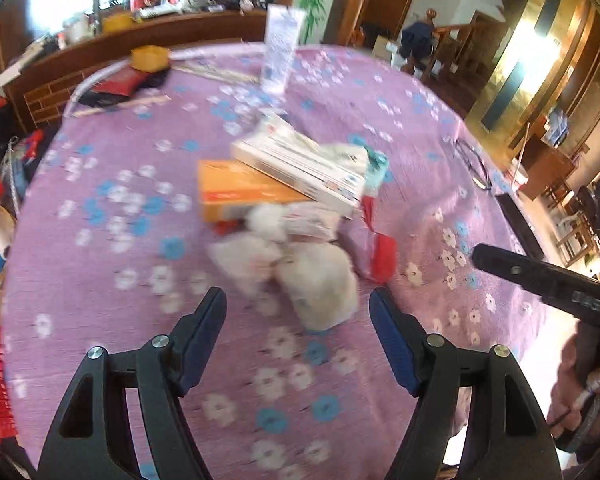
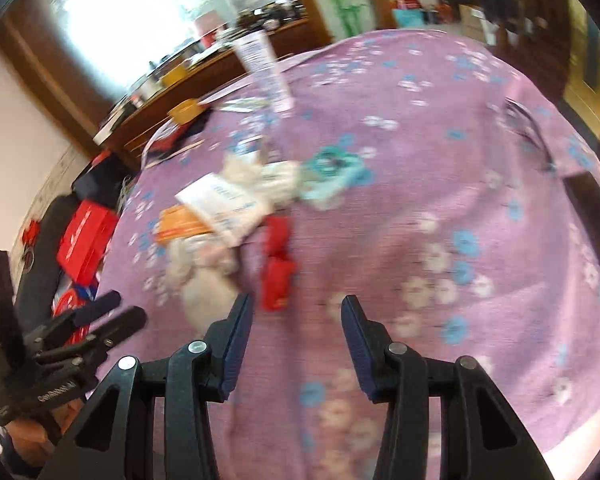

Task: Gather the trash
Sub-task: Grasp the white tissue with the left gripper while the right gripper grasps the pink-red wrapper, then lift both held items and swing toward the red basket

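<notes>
Trash sits heaped in the middle of the table [image 1: 100,240], on the purple flowered cloth: crumpled white tissues [image 1: 324,284], a red wrapper [image 1: 382,258], and behind them an orange box [image 1: 236,192] with a white box [image 1: 300,164] lying askew on top. A tall clear tube [image 1: 278,50] stands farther back, well apart from the heap, and I judge it no part of the job.

My left gripper [image 1: 298,316] has its jaws spread wide and empty. The nearest tissue wad lies just ahead of them and nearly centred between the fingertips, a little toward the right one. It is a roundish lump with no clear long axis, so I think no turning of the wrist is called for.

My right gripper [image 2: 296,322] is also parted and holding nothing, though less widely. In its view the red wrapper [image 2: 276,268] lies just ahead and slightly left of the gap, its length running away from me; the tissues [image 2: 204,288] are further left.

Both views are blurred, so fine detail escapes me. By my reckoning the left is nearer the tissue, the right nearer the wrapper.
</notes>
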{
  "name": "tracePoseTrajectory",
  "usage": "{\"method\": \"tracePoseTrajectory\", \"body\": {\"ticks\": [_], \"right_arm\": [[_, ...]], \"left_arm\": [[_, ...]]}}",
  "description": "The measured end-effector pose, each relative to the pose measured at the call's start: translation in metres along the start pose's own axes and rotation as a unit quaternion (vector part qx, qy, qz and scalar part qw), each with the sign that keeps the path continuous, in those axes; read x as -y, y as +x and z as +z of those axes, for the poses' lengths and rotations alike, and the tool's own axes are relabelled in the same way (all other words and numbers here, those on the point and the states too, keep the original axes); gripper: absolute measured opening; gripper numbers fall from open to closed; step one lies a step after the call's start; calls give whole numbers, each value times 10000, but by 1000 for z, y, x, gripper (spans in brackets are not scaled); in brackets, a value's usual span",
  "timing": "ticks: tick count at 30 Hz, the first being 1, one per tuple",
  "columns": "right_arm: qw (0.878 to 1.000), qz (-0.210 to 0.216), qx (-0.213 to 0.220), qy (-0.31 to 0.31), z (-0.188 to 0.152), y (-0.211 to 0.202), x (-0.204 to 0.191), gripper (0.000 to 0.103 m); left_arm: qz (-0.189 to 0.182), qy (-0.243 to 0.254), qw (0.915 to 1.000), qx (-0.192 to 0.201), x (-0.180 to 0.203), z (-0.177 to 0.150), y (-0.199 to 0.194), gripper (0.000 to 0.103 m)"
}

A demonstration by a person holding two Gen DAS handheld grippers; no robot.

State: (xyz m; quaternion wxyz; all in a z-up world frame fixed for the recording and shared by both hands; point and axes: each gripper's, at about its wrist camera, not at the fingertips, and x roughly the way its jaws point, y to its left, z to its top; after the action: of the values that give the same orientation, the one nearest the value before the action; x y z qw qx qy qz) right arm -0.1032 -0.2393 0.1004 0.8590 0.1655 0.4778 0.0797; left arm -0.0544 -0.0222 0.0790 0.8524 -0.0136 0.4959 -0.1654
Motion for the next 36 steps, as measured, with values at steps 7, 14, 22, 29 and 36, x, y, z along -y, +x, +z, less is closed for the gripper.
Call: {"method": "tracePoseTrajectory", "body": {"ticks": [7,14,22,29,36], "right_arm": [[9997,215,8,-118,3,-5,20,50],[9977,534,-206,-372,8,16,8,55],[9896,830,-592,-1010,18,63,-18,56],[9793,725,-831,-1697,13,103,-37,49],[9828,627,-615,-1621,13,90,-31,21]], "left_arm": [[637,58,9975,-291,16,7,48,72],[723,154,9970,-221,28,1,49,30],[646,-40,9977,181,34,-14,1,29],[1136,-136,9927,384,34,-30,-29,29],[1134,-82,9926,439,24,-27,-31,29]]}}
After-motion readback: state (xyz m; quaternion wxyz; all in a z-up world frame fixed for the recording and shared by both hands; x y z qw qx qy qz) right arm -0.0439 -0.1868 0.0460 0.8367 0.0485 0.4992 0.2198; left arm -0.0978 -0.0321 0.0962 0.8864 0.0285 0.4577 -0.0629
